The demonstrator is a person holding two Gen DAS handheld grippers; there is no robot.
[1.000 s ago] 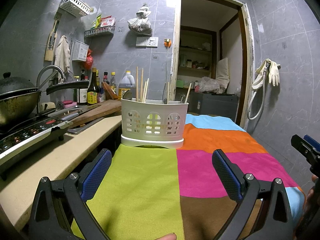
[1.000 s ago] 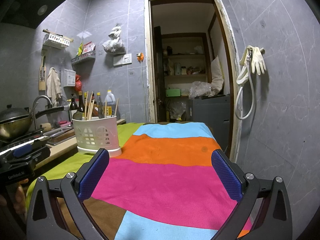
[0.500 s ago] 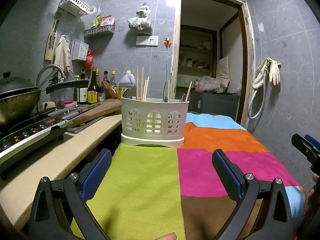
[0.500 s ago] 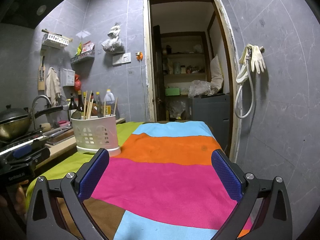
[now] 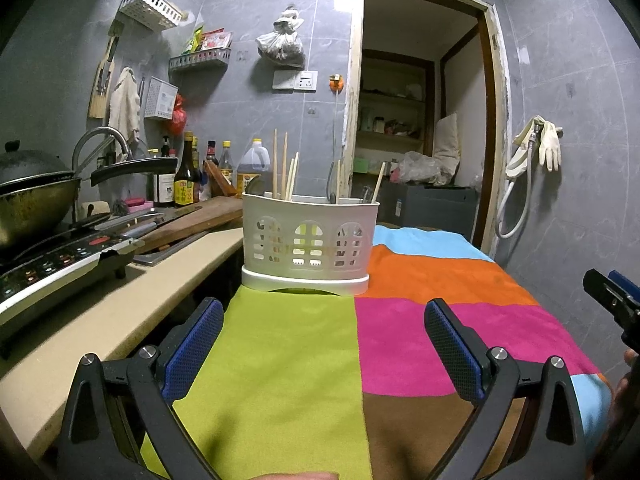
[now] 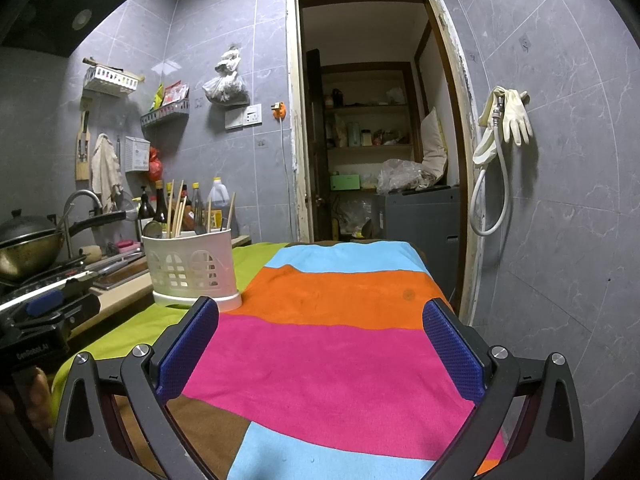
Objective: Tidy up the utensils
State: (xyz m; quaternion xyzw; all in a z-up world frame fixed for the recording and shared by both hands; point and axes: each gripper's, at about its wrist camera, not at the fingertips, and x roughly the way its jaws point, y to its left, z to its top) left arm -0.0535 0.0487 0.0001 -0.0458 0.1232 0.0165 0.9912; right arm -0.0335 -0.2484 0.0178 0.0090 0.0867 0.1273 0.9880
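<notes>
Gaping wide, left claw [image 5: 324, 334] & right claw [image 6: 320, 334] hold nothing.

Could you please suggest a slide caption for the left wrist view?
Open left tongs face a white utensil caddy holding chopsticks on a patchwork cloth.

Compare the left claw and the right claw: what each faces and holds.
The left claw points straight at the white utensil holder, over the green patch of the cloth; the right claw points past the holder's right side, over the pink patch. Both are open, empty and hover above the cloth.
</notes>
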